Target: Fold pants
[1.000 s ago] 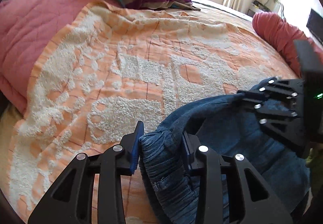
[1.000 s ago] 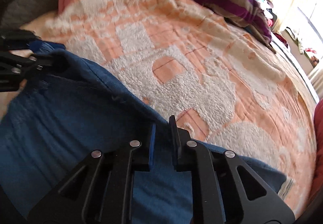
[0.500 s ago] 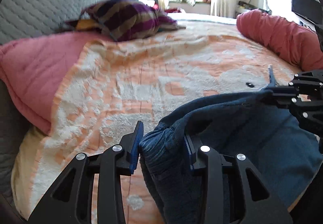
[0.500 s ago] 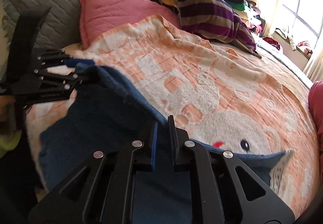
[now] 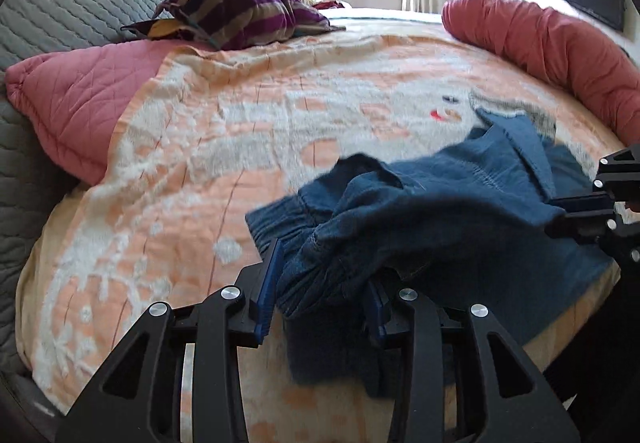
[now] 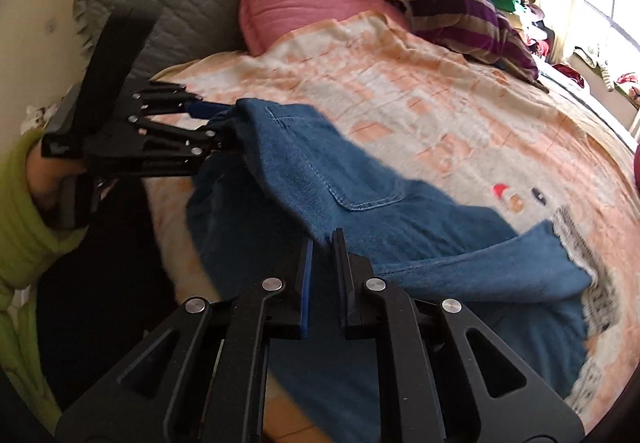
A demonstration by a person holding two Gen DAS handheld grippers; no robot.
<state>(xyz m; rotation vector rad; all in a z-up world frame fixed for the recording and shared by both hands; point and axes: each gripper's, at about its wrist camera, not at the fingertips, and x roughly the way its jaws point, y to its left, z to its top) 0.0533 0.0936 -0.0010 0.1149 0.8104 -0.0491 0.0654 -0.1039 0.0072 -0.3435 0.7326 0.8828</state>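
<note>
1. Setting. A bed covered by an orange-and-cream blanket (image 5: 248,147), with a pink pillow (image 5: 80,103), a striped cushion (image 5: 240,15) and a red bolster (image 5: 560,51) around its edges.
2. Task object. The blue denim pants (image 5: 460,211) lie partly on the near side of the blanket and are partly lifted off it; a frayed leg hem (image 6: 568,239) trails on the bed toward the far right in the right-wrist view.
3. Left gripper (image 5: 320,295). Its blue pads bracket the bunched elastic waistband, which fills the gap between the jaws; the grip appears to hold a thick wad of cloth.
4. Right gripper (image 6: 322,263). Jaws nearly together, pinching a thin folded edge of denim near a back pocket (image 6: 360,187).
5. Stage, as a judgement. The garment hangs between the two grippers, being carried across for laying out or a first fold.
6. Risks. The bulky waistband could slide out of the wider left grip if pulled taut. The dragging hem may catch on the tufted blanket and twist the leg. Uneven tension between the grips would leave a crooked fold.
</note>
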